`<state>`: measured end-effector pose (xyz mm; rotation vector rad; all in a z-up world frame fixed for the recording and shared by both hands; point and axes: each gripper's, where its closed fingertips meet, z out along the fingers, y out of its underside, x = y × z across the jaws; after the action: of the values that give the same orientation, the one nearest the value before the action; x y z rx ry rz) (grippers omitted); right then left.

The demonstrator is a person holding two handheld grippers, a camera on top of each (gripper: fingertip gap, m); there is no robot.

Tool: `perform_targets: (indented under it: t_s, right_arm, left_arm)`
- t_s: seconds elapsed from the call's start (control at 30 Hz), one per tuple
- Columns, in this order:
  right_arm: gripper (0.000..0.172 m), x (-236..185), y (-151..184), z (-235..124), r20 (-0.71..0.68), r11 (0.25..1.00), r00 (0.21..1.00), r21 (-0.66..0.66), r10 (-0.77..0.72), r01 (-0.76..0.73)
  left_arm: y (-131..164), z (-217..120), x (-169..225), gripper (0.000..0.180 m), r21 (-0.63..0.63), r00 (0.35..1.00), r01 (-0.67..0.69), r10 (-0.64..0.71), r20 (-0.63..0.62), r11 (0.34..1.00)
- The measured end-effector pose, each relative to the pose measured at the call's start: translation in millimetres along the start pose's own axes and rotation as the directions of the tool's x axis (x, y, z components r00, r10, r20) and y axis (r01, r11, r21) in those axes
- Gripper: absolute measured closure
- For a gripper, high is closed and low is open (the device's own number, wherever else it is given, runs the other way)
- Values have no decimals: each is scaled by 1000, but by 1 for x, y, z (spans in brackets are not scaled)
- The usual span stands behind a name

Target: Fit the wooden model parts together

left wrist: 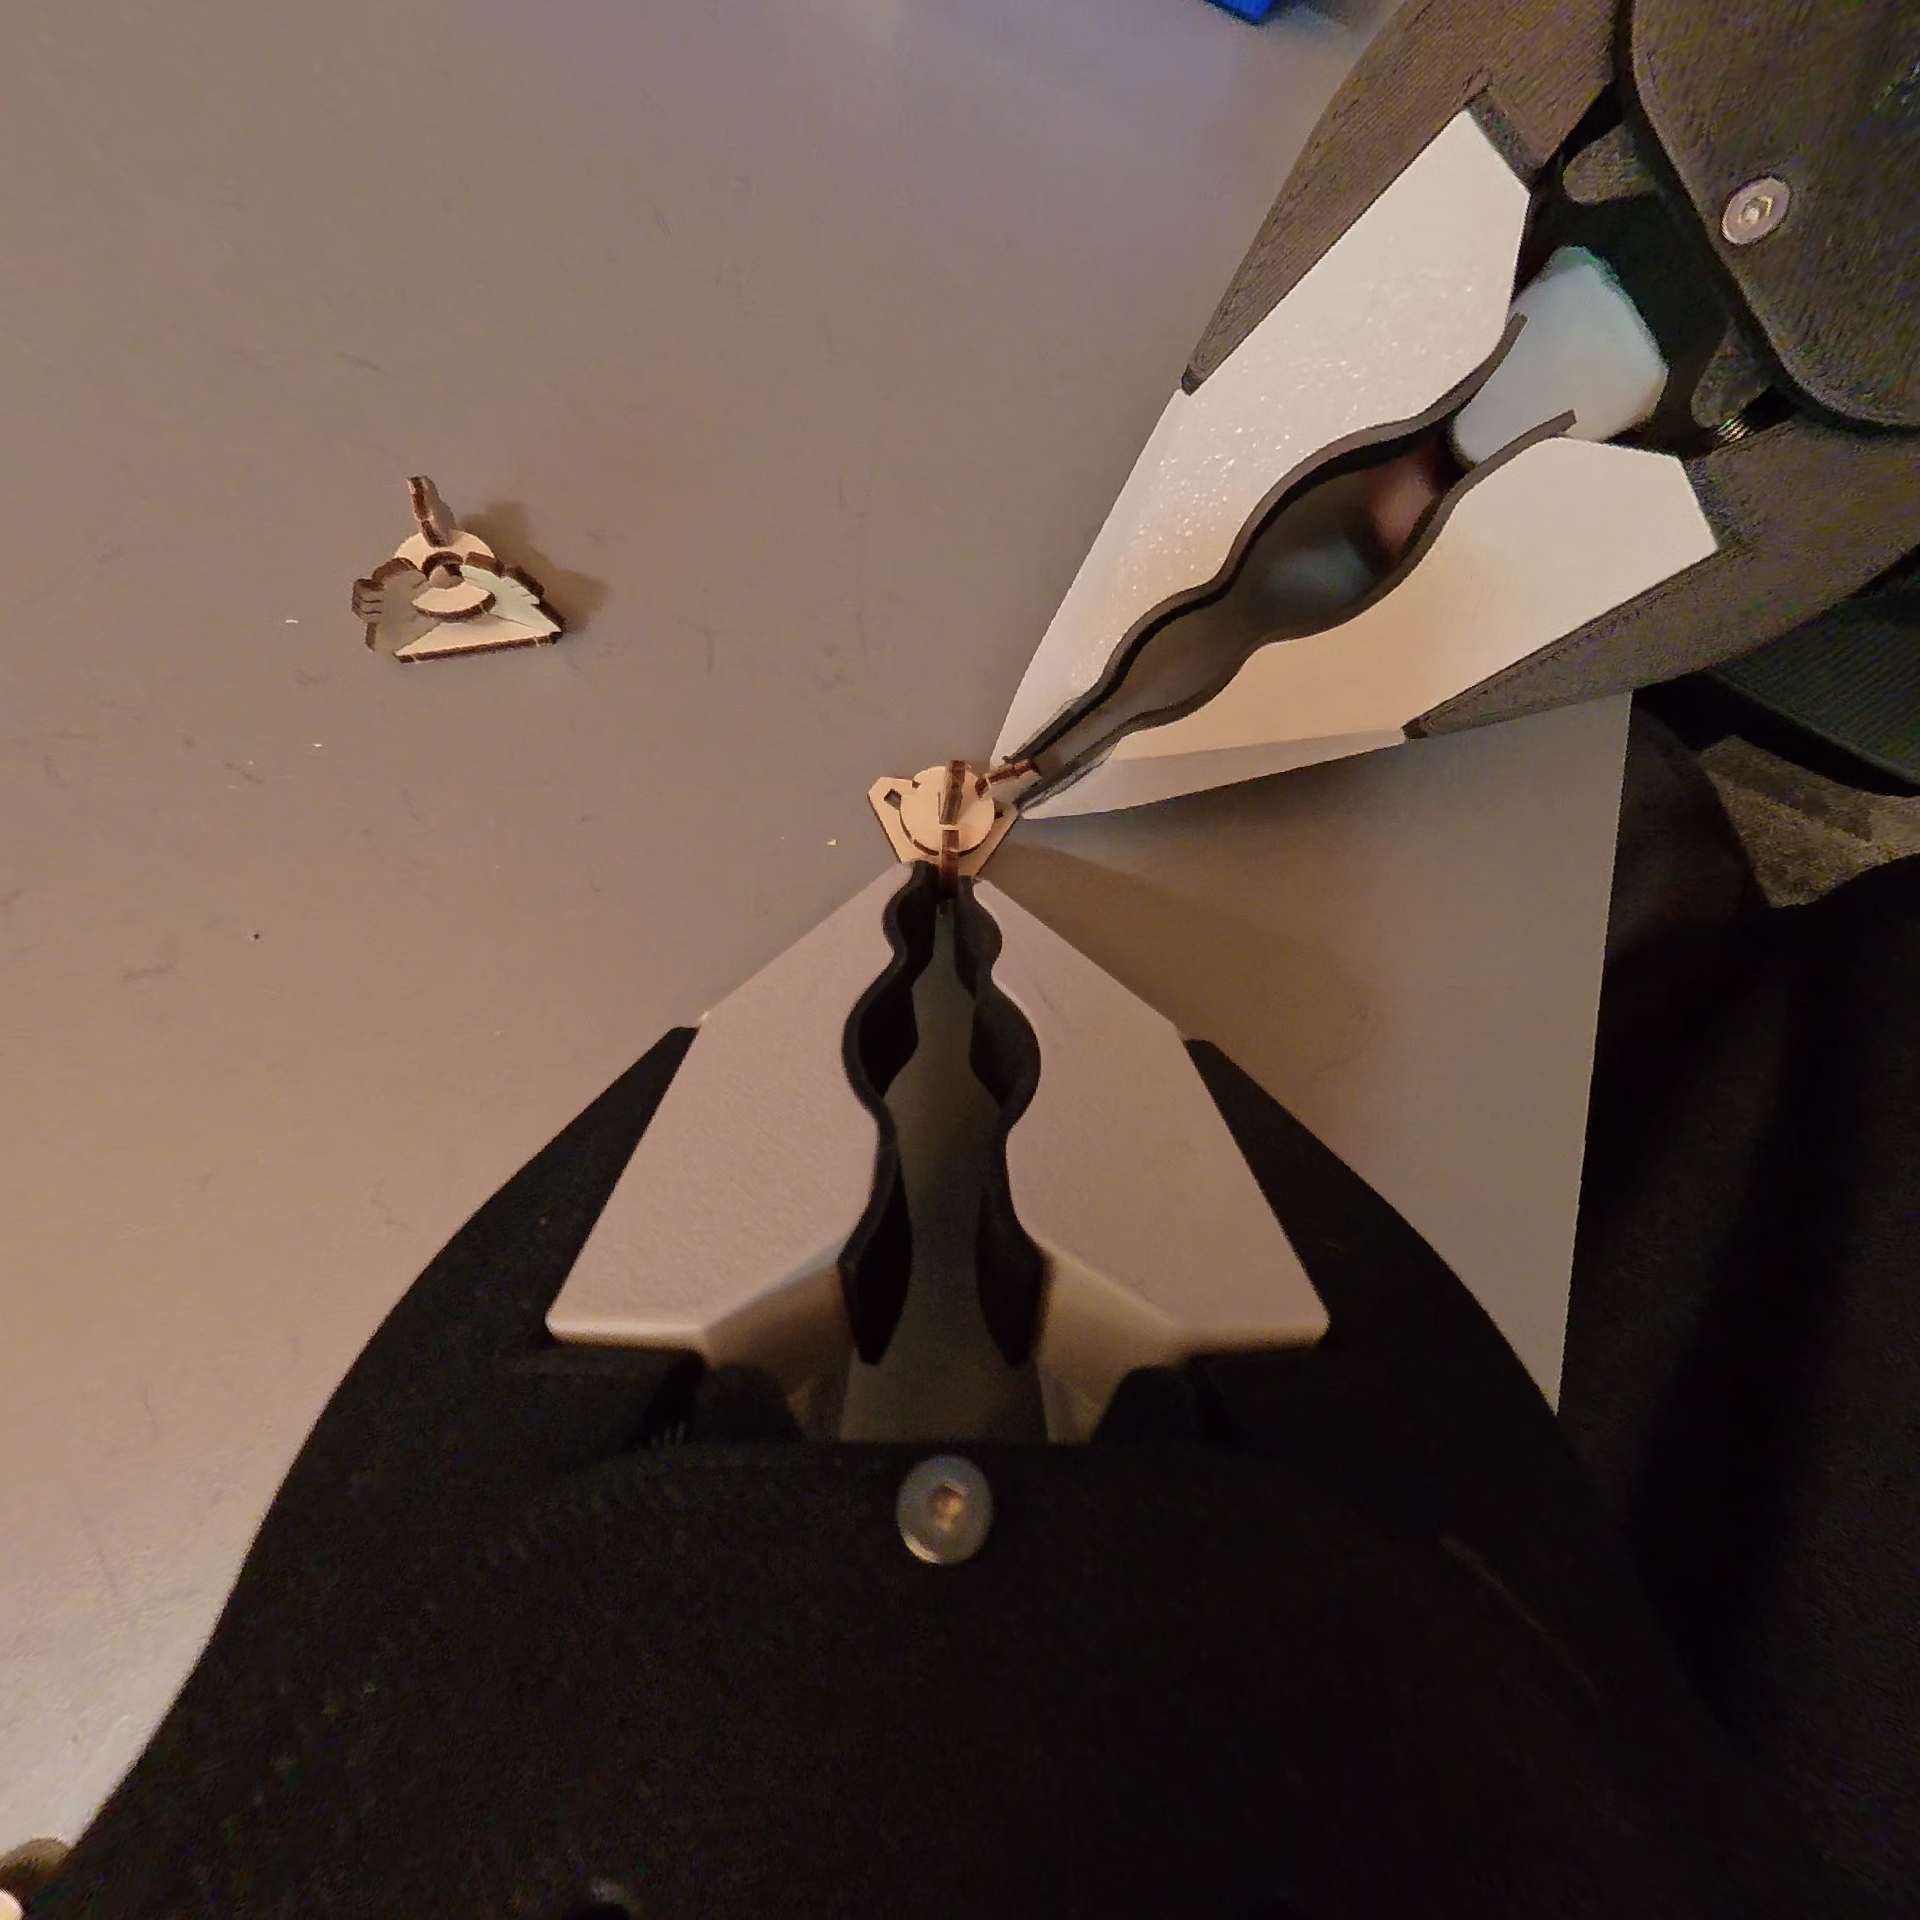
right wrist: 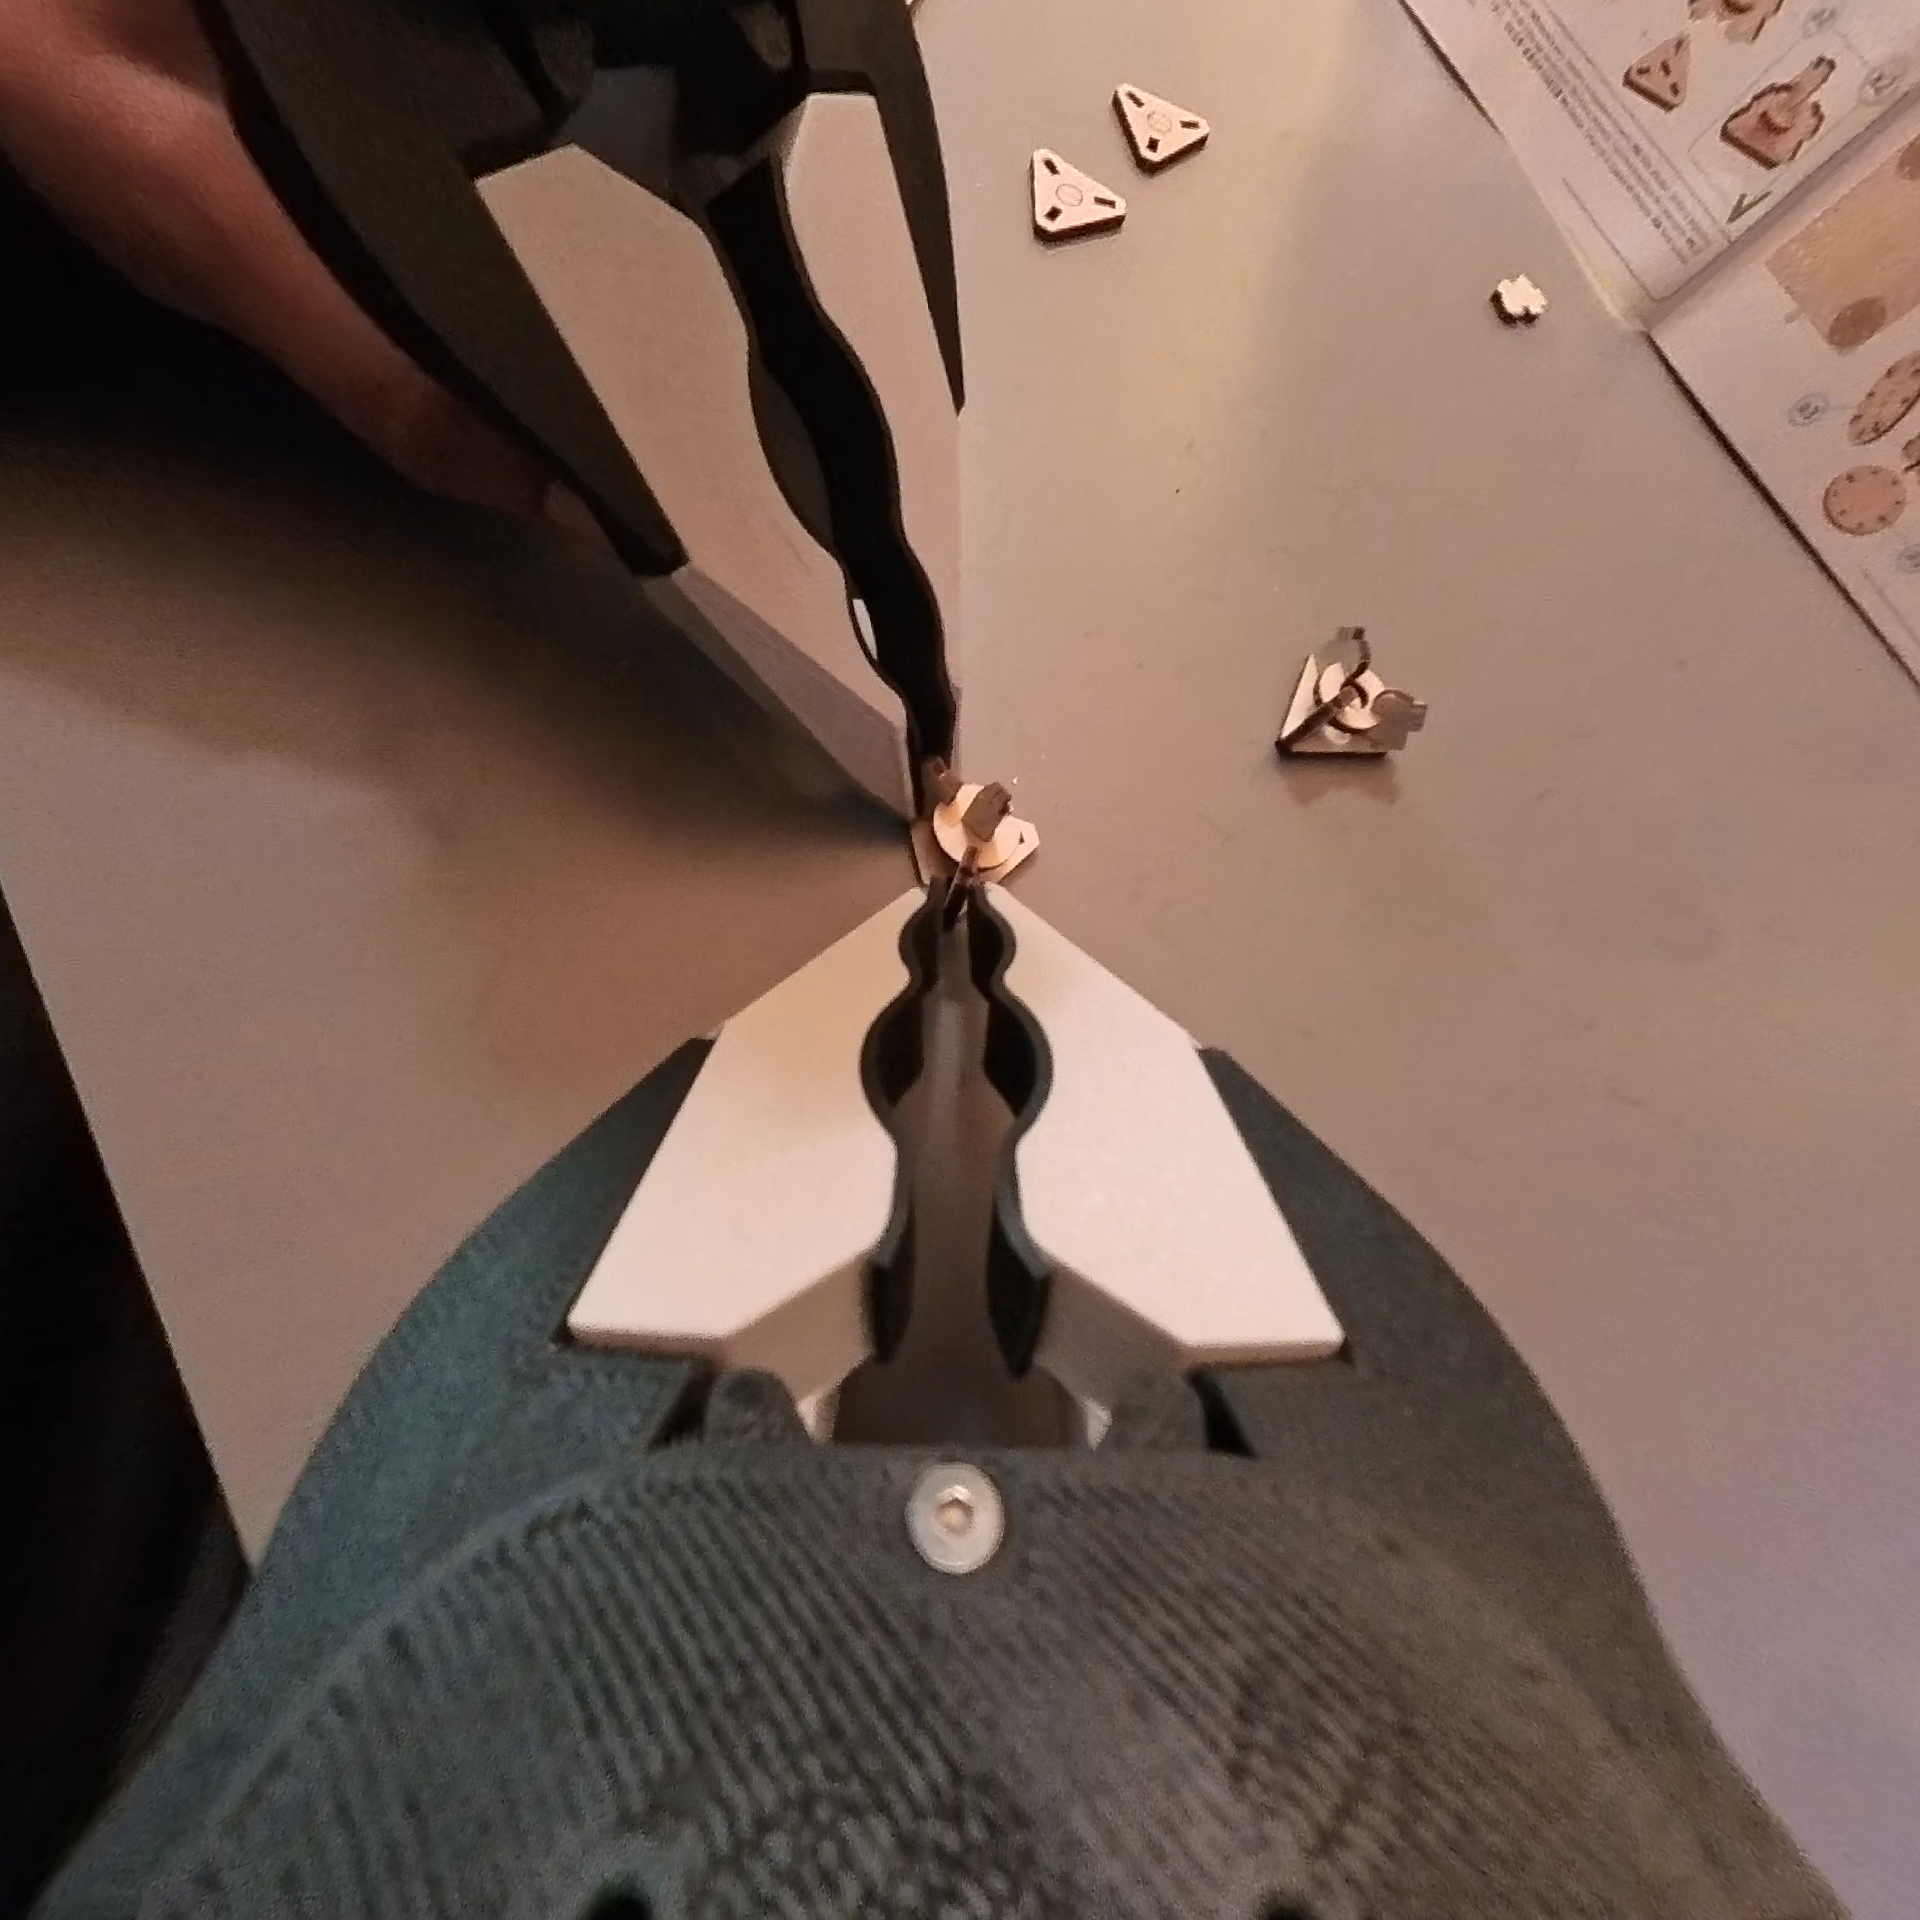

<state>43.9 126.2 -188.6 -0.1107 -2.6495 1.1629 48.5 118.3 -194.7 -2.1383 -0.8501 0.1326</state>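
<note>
Left wrist view: your left gripper (left wrist: 943, 871) pinches the wooden piece's (left wrist: 940, 812) upright tab; your right gripper (right wrist: 957, 896) pinches another tab; a finished piece (left wrist: 454, 584) lies apart.

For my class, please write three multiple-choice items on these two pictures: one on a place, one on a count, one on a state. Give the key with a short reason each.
1. Where does the finished wooden assembly lie?
A. on the grey table
B. on the printed sheet
C. in a box

2. How many flat triangular wooden plates lie loose at the far end?
A. one
B. two
C. four

3. How do the fingertips of the left hand-held gripper stand?
A. wide apart
B. closed on a tab of the small wooden assembly
C. away from all parts

Key: A, bare tabletop surrounds it; B, two lie side by side; B, both tips pinch the tab.
</note>
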Motion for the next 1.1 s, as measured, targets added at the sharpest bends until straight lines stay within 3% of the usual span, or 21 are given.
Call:
perform_targets:
  t_s: [0.13,0.73,0.93,1.03,1.1]
  right_arm:
    - [169,1,0,0,14,998,1000,49,27,-28]
    - [170,3,-1,2,98,977,974,38,205,-210]
    - [169,2,0,2,49,988,988,39,149,-150]
    - [156,0,6,2,24,995,994,8,102,-102]
    - [161,0,7,0,9,996,996,12,88,-88]
  left_arm:
    - [0,0,0,180,0,1000,2,-2,-1,1000]
    - [0,0,-2,180,3,999,40,-40,-18,999]
    - [0,0,-2,180,5,998,53,-53,-19,999]
    - [0,0,-3,180,8,998,62,-62,-14,998]
    - [0,0,-3,180,8,998,64,-63,-15,998]
